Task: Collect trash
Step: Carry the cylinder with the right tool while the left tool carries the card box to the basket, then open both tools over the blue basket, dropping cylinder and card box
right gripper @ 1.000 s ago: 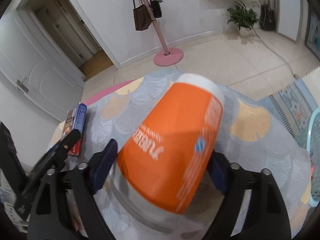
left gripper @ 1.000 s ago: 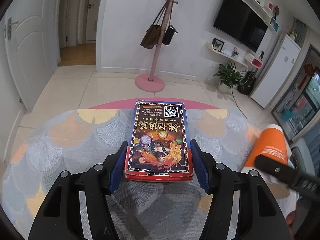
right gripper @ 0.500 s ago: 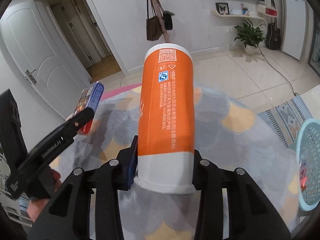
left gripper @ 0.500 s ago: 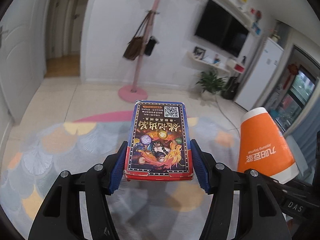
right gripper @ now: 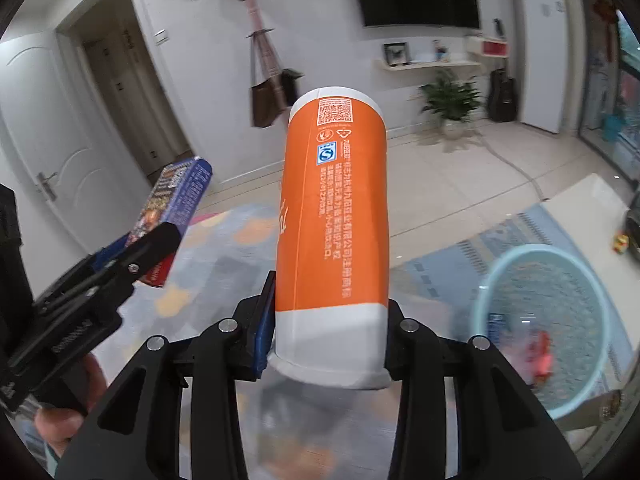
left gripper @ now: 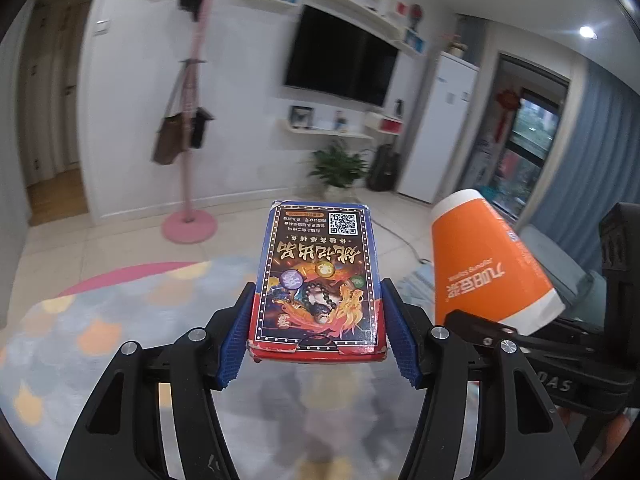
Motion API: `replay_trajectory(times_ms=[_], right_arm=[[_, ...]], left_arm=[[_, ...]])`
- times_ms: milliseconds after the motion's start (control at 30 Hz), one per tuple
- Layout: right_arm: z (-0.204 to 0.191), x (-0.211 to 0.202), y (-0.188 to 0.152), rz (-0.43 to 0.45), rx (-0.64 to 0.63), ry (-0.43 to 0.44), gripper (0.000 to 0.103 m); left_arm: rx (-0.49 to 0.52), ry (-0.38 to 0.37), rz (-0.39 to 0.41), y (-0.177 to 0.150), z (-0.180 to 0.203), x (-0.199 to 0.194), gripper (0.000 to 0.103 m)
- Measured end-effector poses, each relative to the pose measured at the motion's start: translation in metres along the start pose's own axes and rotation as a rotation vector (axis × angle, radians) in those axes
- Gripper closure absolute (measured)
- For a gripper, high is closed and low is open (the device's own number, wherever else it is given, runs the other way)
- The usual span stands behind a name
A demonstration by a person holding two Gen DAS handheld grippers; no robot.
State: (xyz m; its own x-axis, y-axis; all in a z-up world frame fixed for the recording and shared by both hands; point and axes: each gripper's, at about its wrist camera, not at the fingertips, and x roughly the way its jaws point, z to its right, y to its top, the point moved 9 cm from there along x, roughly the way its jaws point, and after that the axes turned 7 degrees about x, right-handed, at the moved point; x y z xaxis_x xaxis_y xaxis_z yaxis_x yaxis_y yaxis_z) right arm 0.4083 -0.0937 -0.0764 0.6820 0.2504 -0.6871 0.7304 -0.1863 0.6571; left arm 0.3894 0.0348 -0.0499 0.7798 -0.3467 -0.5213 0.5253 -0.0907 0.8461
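The left gripper (left gripper: 318, 344) is clamping a card box (left gripper: 318, 280) flat between its blue pads, the box pointing straight ahead. The right gripper (right gripper: 328, 340) is squeezing an orange paper cup (right gripper: 334, 216) by its white rim end, cup jutting forward. A light-blue basket (right gripper: 600, 320) is sitting down to the right gripper's right, holding scraps.

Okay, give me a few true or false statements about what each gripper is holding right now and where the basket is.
1. The left gripper holds a card box. True.
2. The right gripper is open and empty. False: it is shut on an orange cup.
3. The cup is held rim toward the gripper. True.
4. A blue basket lies on the right gripper's left. False: it is on its right.
5. The basket holds nothing. False: some items lie in it.
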Motion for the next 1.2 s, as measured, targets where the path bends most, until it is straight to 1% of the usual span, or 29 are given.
replay_trajectory(times_ms=[167,367,400,500,567,633,700,800,900,933,967,1000,1033,1067,1200], right_arm=[[0.071,-0.024,0.000,0.010,0.046,-0.096,0.068],[0.161,-0.038,-0.017,-0.007,0.118,-0.214,0.068],[0.180,-0.040,-0.020,-0.012,0.141,-0.237,0.068],[0.219,-0.041,-0.030,-0.043,0.193,-0.275,0.067],[0.239,-0.038,-0.036,-0.064,0.222,-0.298,0.065],[0.258,-0.033,-0.044,-0.089,0.244,-0.330,0.063],[0.269,-0.026,-0.055,-0.114,0.267,-0.351,0.062],[0.293,-0.018,-0.069,-0.147,0.320,-0.356,0.062],[0.299,-0.007,-0.073,-0.155,0.340,-0.347,0.062],[0.302,-0.006,-0.075,-0.154,0.342,-0.337,0.059],[0.302,-0.006,-0.077,-0.151,0.346,-0.329,0.049],[0.306,-0.006,-0.078,-0.148,0.357,-0.321,0.041],[0.306,-0.009,-0.080,-0.139,0.365,-0.312,0.032],[0.305,-0.011,-0.079,-0.130,0.370,-0.303,0.032],[0.311,-0.029,-0.078,-0.093,0.374,-0.286,0.032]], left_arm=[[0.045,-0.060,-0.025,-0.001,0.056,0.017,0.045],[0.063,-0.146,-0.083,-0.015,0.117,0.043,0.045],[0.060,-0.162,-0.099,-0.019,0.128,0.050,0.045],[0.053,-0.201,-0.148,-0.034,0.153,0.068,0.045],[0.056,-0.220,-0.187,-0.044,0.167,0.080,0.045],[0.067,-0.252,-0.246,-0.056,0.185,0.093,0.044],[0.096,-0.252,-0.273,-0.063,0.197,0.101,0.044],[0.124,-0.255,-0.311,-0.069,0.210,0.115,0.044],[0.133,-0.253,-0.335,-0.072,0.224,0.131,0.044],[0.133,-0.252,-0.340,-0.073,0.227,0.136,0.044],[0.132,-0.259,-0.339,-0.074,0.231,0.140,0.042],[0.134,-0.271,-0.334,-0.074,0.236,0.142,0.032],[0.135,-0.265,-0.333,-0.074,0.237,0.144,0.022],[0.130,-0.250,-0.331,-0.074,0.235,0.147,0.020],[0.083,-0.258,-0.342,-0.080,0.232,0.142,0.020]])
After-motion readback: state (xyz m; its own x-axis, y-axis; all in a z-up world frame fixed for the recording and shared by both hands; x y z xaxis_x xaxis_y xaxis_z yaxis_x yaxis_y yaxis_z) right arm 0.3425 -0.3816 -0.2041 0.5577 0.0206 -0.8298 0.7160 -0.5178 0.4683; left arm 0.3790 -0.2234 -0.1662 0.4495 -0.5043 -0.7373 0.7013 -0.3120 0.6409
